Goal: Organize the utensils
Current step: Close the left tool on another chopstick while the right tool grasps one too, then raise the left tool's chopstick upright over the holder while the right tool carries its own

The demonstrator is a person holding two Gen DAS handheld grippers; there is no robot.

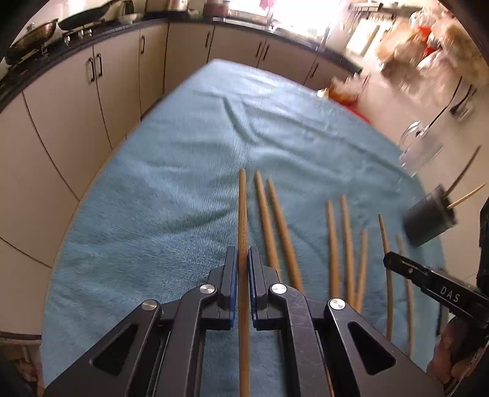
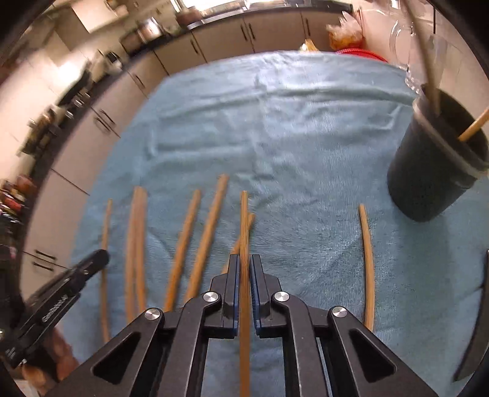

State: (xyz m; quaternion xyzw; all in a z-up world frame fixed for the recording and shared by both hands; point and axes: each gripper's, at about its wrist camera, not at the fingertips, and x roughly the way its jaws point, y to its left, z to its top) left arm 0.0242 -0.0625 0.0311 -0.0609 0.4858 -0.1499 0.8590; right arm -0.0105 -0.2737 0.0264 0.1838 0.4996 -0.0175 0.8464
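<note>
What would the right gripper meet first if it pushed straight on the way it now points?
Probably the blue towel. The right gripper is shut on a chopstick and points down at bare cloth; the dark cup sits off to its right.

A light blue towel (image 1: 171,171) with a fine ribbed weave covers the table. The chopsticks (image 1: 276,226) lying on it are tan wood, as is the chopstick (image 1: 243,213) between the black fingers and blue pads of the left gripper (image 1: 243,259). The right gripper (image 2: 244,268) has the same colours. Far right stands a dark grey-black cup (image 2: 434,165). The far cabinets (image 1: 76,100) are beige with dark handles under a black countertop (image 1: 189,21)
</note>
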